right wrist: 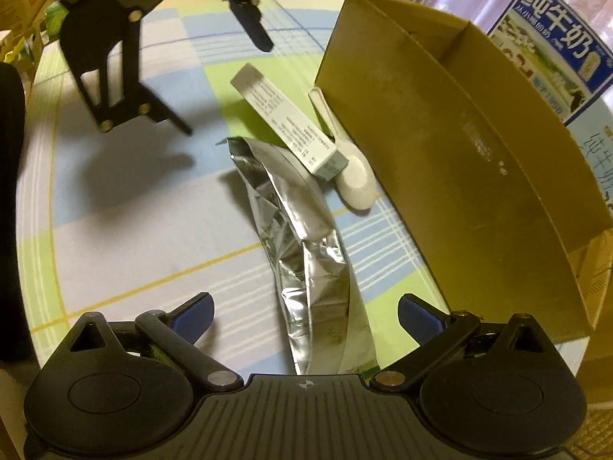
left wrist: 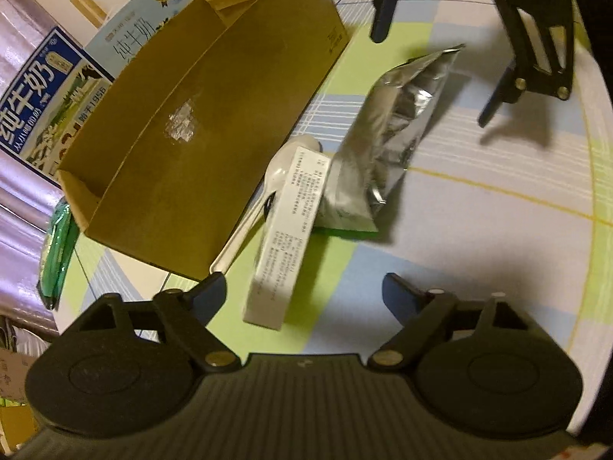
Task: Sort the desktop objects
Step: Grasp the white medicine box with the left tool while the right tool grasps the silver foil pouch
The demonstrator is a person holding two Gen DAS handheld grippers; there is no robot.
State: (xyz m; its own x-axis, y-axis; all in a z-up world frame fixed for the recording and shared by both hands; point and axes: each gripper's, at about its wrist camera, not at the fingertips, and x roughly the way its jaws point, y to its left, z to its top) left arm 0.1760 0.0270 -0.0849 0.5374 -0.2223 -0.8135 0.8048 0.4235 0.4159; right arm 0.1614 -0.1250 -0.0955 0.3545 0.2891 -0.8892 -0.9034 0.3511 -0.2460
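Note:
A silver foil pouch (left wrist: 387, 134) (right wrist: 306, 253) lies on the checked tablecloth, partly over a long white printed carton (left wrist: 287, 230) (right wrist: 287, 122). A white plastic spoon (left wrist: 253, 207) (right wrist: 356, 180) rests beside the carton, against the open brown cardboard box (left wrist: 199, 122) (right wrist: 459, 161). My left gripper (left wrist: 302, 291) (right wrist: 226, 88) hovers open over the carton's near end. My right gripper (right wrist: 304, 318) (left wrist: 436, 76) is open too, its fingers straddling the pouch's near end without touching it.
The round table (left wrist: 498, 230) carries a blue, green and white checked cloth. Blue milk cartons (left wrist: 49, 88) (right wrist: 555, 38) stand behind the box. A green packet (left wrist: 57, 253) lies at the table's left edge. Silver wall covering and clutter lie beyond.

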